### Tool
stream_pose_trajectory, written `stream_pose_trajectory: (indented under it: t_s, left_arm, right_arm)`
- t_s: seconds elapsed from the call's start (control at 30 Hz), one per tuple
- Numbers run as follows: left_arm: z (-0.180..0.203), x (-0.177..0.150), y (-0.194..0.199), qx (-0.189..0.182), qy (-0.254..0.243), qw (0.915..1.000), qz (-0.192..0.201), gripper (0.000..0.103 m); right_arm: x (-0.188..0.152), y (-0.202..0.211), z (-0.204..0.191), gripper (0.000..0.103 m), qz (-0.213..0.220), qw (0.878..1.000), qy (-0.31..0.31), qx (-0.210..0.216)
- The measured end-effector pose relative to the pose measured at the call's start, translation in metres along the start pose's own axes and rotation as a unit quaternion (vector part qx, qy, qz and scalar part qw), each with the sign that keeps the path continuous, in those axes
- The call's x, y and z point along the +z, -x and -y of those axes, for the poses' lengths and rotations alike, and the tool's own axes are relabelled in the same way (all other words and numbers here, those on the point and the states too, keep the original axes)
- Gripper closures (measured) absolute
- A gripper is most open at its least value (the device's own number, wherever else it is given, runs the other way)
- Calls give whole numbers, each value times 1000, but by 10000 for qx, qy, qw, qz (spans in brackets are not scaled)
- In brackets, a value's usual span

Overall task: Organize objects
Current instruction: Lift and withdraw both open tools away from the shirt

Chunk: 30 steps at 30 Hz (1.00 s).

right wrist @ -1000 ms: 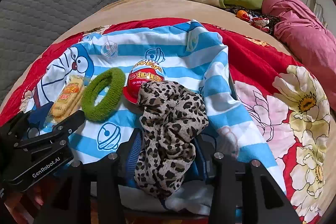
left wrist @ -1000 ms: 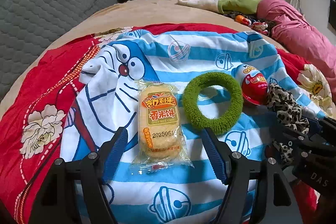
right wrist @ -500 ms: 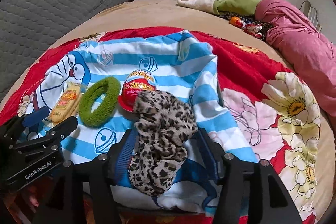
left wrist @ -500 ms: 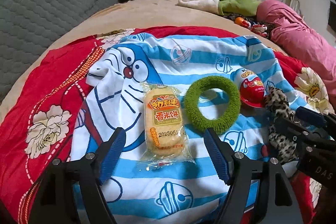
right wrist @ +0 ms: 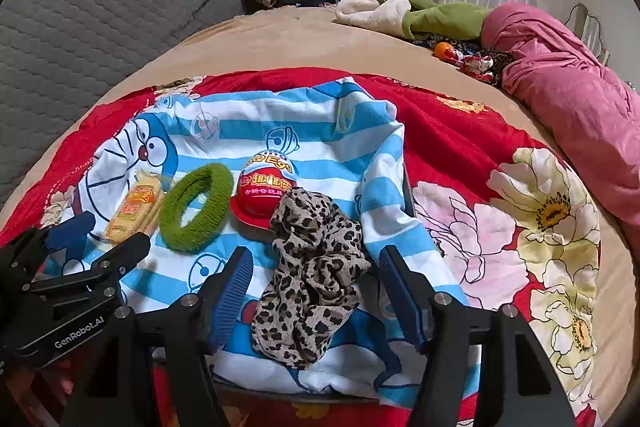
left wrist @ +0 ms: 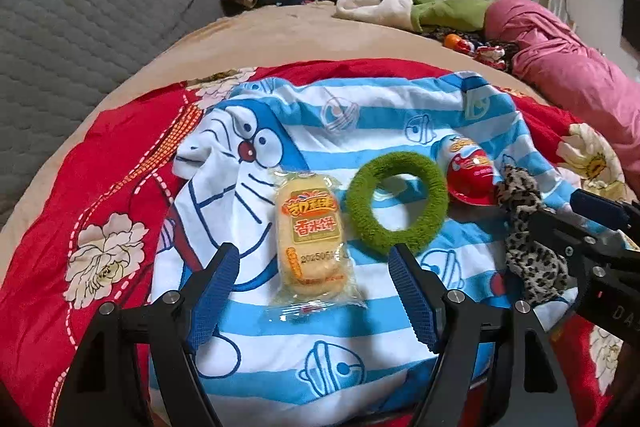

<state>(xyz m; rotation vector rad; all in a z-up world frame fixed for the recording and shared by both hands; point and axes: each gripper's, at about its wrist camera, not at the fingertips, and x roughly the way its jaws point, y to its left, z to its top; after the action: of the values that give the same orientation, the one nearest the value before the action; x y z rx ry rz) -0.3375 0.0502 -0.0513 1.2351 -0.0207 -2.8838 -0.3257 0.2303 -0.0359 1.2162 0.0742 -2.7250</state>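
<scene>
Blue-striped cartoon cloth (left wrist: 360,119) over red floral bedspread (right wrist: 460,147)

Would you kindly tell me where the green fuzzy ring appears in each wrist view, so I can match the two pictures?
Left wrist view: the green fuzzy ring lies right of centre, between the snack packet and the red toy egg.
Right wrist view: the ring lies left of centre, again between packet and egg.
Shared landmark: the Doraemon face on the striped towel.
</scene>
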Motion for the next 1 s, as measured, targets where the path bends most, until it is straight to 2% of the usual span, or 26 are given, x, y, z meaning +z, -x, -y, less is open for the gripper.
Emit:
stream_pose_trajectory:
  t_s: [0.2,0.33,0.57,0.9,1.0]
  left_arm:
    - [5,2,13,-24,-45,10000,0,25]
    - [5,1,26,59,-74,9999,42,24]
    - [-2,-11,45,67,4,10000,-64,21]
    - [-8,-26,98,-67,187,9998,62,6]
    - [-11,-28,116,-232,236,9993,184,3]
  right_arm:
    - [4,14,-4,34,114,9999,31,60]
    - [3,26,-9,31,188,9993,182,-278]
    - [1,53,-12,26,285,9993,119,-226]
    - [-19,99,-24,17,423,9988,104,-217]
    - [-23,115,-24,15,493,9986,31,-170]
